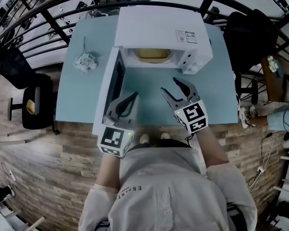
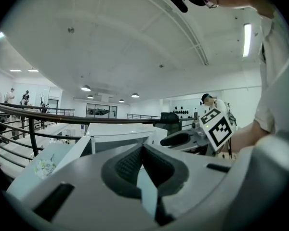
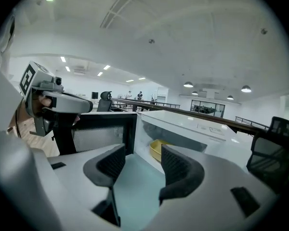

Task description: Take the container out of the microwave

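A white microwave (image 1: pixel 159 32) stands at the back of the pale blue table (image 1: pixel 77 100), its door (image 1: pixel 111 88) swung open to the left. Inside lies a yellow container (image 1: pixel 152 55), which the right gripper view shows past the jaws (image 3: pixel 158 149). My right gripper (image 1: pixel 168 84) (image 3: pixel 142 153) is open and holds nothing, a short way in front of the microwave's opening. My left gripper (image 1: pixel 134 98) (image 2: pixel 142 148) is shut on nothing beside the open door, its jaws touching at the tips.
A small bunch of white flowers (image 1: pixel 85 60) lies on the table left of the microwave. Black chairs stand at the left (image 1: pixel 31 100) and back right (image 1: pixel 248 32). A curved black railing (image 1: pixel 38 13) runs behind the table. Another person's leg (image 1: pixel 284 117) shows at the right.
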`<state>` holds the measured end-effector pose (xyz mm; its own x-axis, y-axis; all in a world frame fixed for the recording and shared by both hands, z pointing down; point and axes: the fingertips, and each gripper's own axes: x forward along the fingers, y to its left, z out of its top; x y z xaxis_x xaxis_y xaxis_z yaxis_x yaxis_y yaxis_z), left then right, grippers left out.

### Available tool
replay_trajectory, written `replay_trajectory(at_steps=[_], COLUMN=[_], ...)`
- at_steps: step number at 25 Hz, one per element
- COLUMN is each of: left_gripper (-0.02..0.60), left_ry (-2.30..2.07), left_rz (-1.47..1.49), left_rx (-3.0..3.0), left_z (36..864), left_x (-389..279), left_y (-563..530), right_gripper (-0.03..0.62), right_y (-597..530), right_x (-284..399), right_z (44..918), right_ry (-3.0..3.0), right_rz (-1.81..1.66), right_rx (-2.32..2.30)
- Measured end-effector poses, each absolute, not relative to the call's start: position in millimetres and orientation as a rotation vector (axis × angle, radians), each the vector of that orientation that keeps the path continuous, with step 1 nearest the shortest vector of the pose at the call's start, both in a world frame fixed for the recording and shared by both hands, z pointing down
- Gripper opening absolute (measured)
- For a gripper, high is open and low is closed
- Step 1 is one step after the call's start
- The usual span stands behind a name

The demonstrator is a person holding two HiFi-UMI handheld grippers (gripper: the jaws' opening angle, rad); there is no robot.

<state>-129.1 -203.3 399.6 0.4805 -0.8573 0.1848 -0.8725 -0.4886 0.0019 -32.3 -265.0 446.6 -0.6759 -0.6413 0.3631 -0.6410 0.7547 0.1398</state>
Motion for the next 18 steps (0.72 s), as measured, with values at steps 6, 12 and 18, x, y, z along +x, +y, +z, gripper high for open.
replay_trajectory(at_steps=[6, 12, 18], left_gripper=[-0.006, -0.006, -0.006], left_ry=[-1.606, -1.700, -1.793], left_rz=[0.263, 0.257, 0.261], left_rx=[2.541, 2.452, 2.354], left_z=[408, 416, 426], left_x=[-126, -131, -147], left_y=[-223, -234, -239], right_gripper=[0.225, 0.225, 0.225], right_y=[-311, -358, -393], right_x=[-47, -67, -87], right_z=[476, 515, 552], right_ry=[-2.482, -2.353, -2.239], right_rz=[-0.102, -0.210, -0.289], right_rx=[0.777, 0.543, 0.401])
